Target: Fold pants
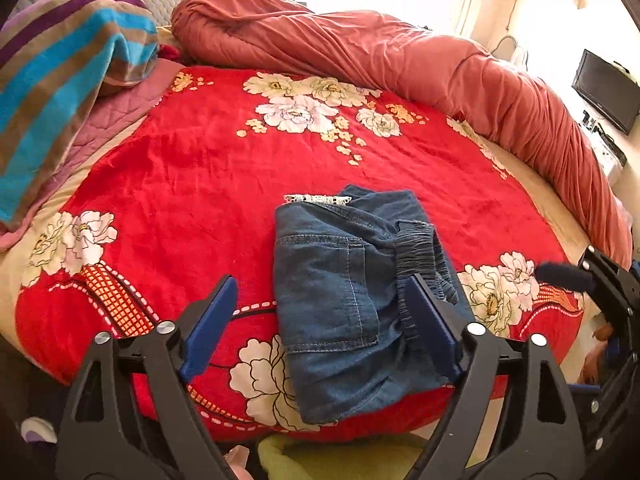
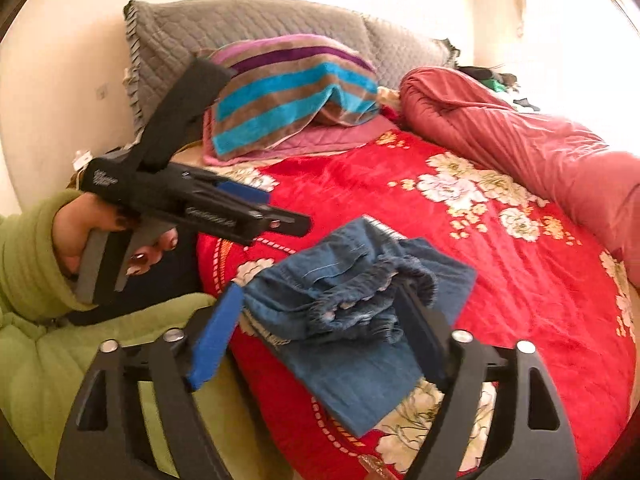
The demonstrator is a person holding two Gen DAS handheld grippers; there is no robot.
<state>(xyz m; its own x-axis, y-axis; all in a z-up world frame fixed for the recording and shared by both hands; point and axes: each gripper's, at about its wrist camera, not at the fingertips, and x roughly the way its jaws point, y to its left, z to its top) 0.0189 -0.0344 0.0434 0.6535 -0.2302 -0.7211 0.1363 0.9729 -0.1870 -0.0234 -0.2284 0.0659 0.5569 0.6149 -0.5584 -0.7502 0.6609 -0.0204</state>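
The blue denim pants [image 1: 344, 300] lie folded into a compact bundle on the red floral blanket [image 1: 192, 184], elastic waistband on the right side. My left gripper [image 1: 320, 320] is open, hovering above the near end of the bundle, holding nothing. My right gripper [image 2: 316, 324] is open, its fingers either side of the bunched waistband of the pants [image 2: 352, 304], not closed on it. The left gripper also shows in the right wrist view [image 2: 248, 208], held in a hand above the blanket left of the pants. The right gripper's edge shows in the left wrist view [image 1: 592, 280].
A rolled salmon duvet [image 1: 400, 52] runs along the far and right side of the bed. A striped towel [image 1: 68, 80] lies on pillows at the far left, with grey quilted pillows [image 2: 248, 28] behind. A black screen [image 1: 604, 88] sits at the right wall.
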